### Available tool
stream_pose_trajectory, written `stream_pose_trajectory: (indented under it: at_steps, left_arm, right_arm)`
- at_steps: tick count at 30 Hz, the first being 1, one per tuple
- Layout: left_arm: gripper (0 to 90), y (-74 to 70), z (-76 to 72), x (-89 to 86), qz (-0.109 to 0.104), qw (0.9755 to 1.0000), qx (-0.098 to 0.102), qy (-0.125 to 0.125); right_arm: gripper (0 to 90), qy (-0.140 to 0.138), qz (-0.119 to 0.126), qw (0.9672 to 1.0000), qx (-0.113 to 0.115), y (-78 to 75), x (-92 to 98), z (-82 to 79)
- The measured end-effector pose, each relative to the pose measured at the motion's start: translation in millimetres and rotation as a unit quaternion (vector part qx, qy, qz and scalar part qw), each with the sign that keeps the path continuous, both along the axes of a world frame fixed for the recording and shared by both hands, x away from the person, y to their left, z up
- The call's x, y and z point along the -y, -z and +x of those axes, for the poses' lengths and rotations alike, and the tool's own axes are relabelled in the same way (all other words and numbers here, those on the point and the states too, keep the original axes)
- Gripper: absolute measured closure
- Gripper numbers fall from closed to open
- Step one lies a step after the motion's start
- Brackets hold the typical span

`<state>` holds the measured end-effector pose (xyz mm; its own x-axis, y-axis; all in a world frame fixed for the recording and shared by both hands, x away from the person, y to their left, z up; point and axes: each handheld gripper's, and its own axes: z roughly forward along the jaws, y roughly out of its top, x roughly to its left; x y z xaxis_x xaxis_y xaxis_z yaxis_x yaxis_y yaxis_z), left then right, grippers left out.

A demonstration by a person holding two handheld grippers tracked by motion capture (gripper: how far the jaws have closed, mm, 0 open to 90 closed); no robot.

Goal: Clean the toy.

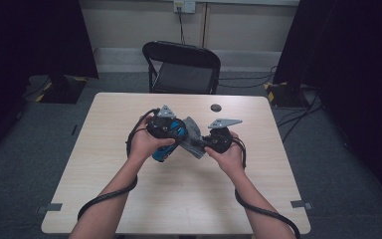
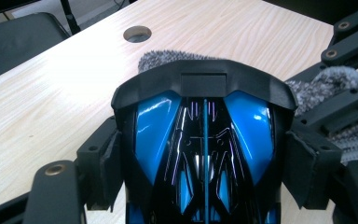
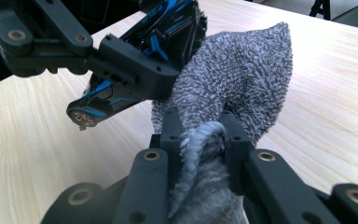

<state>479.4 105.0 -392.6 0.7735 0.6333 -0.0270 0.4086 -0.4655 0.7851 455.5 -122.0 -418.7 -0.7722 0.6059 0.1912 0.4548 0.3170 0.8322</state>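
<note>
Left tool clamps a blue-black toy car; right tool, at its 3 o'clock, pinches a grey cloth against it.

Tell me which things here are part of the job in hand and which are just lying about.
In use:
- blue and black toy car, clamped in the left gripper
- grey cloth, pinched by the right gripper, against the car

Lying about:
- folding chair behind the table

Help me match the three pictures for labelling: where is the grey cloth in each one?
High view: the cloth lies at table centre, between the two grippers.
Left gripper view: upper right, behind the blue toy car.
Right gripper view: centre, pinched in the right gripper.
Shared landmark: the blue toy car.
</note>
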Motion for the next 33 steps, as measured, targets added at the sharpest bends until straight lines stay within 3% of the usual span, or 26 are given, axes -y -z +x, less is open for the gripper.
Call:
stream_pose_trajectory:
  at_steps: [20,33]
  left_arm:
    - [25.7,-1.9,2.9,5.6,0.0,1.0,-0.003,-0.001]
    - [25.6,-7.9,4.4,11.0,-0.008,1.0,0.001,0.001]
  right_arm:
    - [75.3,-0.006,-0.021,0.9998,-0.001,8.7,-7.5,-3.4]
    - [75.3,-0.041,-0.027,0.9988,-0.006,18.1,-28.7,-12.8]
